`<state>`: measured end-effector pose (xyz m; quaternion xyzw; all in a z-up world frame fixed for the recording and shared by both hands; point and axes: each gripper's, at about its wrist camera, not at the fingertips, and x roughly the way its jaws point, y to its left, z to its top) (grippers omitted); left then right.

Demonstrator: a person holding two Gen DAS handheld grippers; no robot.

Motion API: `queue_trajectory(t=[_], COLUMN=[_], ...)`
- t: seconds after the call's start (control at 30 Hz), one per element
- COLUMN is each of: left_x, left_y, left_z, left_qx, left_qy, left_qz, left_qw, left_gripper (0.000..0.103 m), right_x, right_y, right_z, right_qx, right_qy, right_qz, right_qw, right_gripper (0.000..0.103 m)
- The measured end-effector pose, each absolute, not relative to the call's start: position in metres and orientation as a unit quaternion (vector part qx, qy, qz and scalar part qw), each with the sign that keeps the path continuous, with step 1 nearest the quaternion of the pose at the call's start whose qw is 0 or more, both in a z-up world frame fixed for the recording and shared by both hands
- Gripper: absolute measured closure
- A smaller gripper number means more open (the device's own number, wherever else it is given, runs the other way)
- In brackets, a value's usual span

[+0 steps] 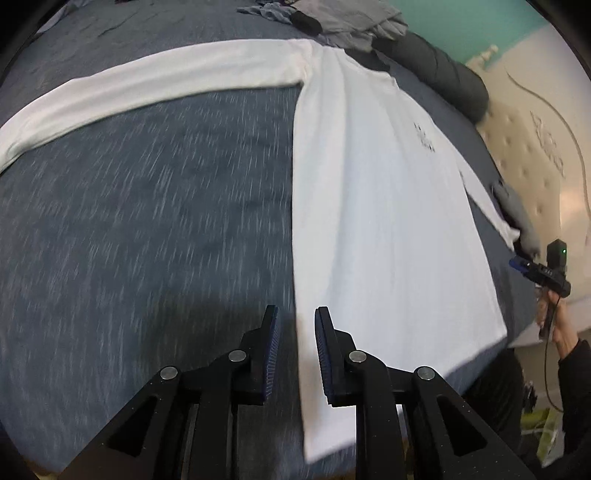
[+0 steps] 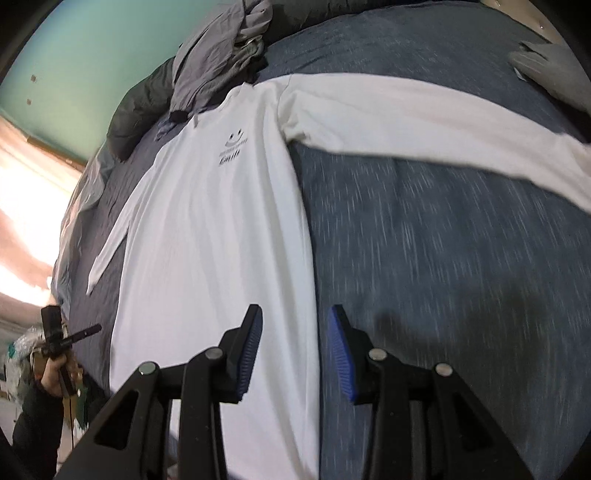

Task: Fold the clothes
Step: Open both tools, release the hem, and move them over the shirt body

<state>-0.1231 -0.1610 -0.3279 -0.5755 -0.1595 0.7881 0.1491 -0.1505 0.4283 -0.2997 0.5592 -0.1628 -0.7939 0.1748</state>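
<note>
Both my left gripper (image 1: 295, 321) and right gripper (image 2: 295, 321) hang parted and empty over the white long-sleeved cotton shirt (image 1: 388, 221), so a shallow pinch could snag the blue-grey heathered bedspread (image 1: 147, 221) underneath.

white shirt (image 1: 388, 206): 1 | hand-held gripper (image 1: 295, 347): 2 (one per hand) | grey clothes pile (image 1: 343, 18): 1

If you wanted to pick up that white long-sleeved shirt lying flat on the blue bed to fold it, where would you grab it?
Probably the white long-sleeved shirt is best pinched at its bottom hem corners, coming from the near edge of the blue bed. It lies flat, chest print up, hem nearest; the left gripper and right gripper are open above its two side edges.
</note>
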Motion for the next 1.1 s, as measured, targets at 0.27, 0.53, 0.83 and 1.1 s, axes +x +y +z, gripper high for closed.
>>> queue_trajectory(t=[0.27,0.53,0.83,1.1], left_x=[-0.171,-0.23,-0.25,-0.249], left_y=[-0.165,-0.156,-0.148,-0.161], left_z=[-0.343,-0.364,-0.363,-0.351], left_qx=[-0.561,-0.553,-0.55,-0.535], left_qy=[-0.169,-0.178,-0.167,-0.161], left_qz=[0.797,0.801,0.801,0.815], left_qw=[0.144,0.147,0.167,0.153], left_gripper=[0.082,0.082,0.101,0.101], right_x=[-0.21,-0.249,-0.257,-0.257], right_y=[0.416,0.393,0.383,0.412], right_z=[-0.314,-0.34,-0.353,-0.347], right_qx=[0.56,0.568,0.571,0.552], right_qy=[-0.166,-0.152,-0.138,-0.156], right_qz=[-0.794,-0.79,-0.785,-0.802], right_qw=[0.169,0.175,0.198,0.167], right_gripper=[0.066,0.066,0.1,0.101])
